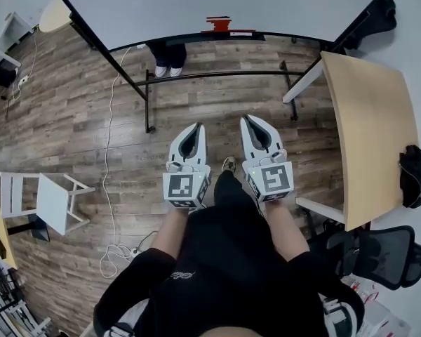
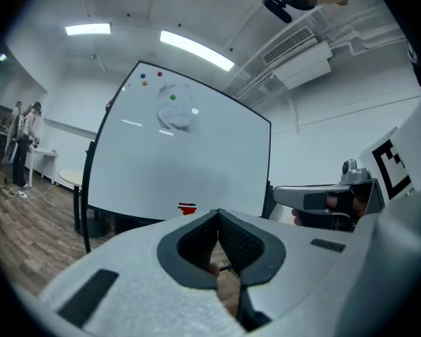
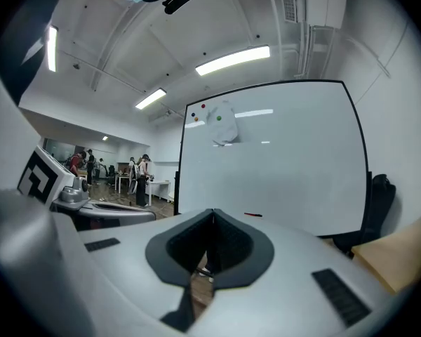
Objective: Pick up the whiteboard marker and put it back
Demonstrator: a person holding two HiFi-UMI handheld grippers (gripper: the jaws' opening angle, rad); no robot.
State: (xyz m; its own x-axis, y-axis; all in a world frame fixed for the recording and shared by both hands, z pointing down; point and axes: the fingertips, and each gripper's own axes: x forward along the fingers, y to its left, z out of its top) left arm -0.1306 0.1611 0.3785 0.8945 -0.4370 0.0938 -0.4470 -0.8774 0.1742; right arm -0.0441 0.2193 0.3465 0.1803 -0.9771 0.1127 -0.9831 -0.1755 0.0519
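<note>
A large whiteboard (image 1: 217, 2) on a black stand faces me. On its bottom ledge lie a red item (image 1: 219, 24) and a thin white-and-red marker (image 1: 240, 33). The red item (image 2: 186, 208) shows small in the left gripper view, and a red marker (image 3: 252, 215) in the right gripper view. My left gripper (image 1: 195, 127) and right gripper (image 1: 250, 119) are held side by side over the wooden floor, pointing at the board and well short of it. Both have their jaws shut with nothing between them.
A light wooden table (image 1: 372, 132) stands at the right with a black object (image 1: 414, 175) on it, and a black office chair (image 1: 379, 257) is below it. A white chair (image 1: 52, 202) stands at the left. A cable (image 1: 109, 153) runs over the floor. Someone's shoes (image 1: 167, 69) show behind the board.
</note>
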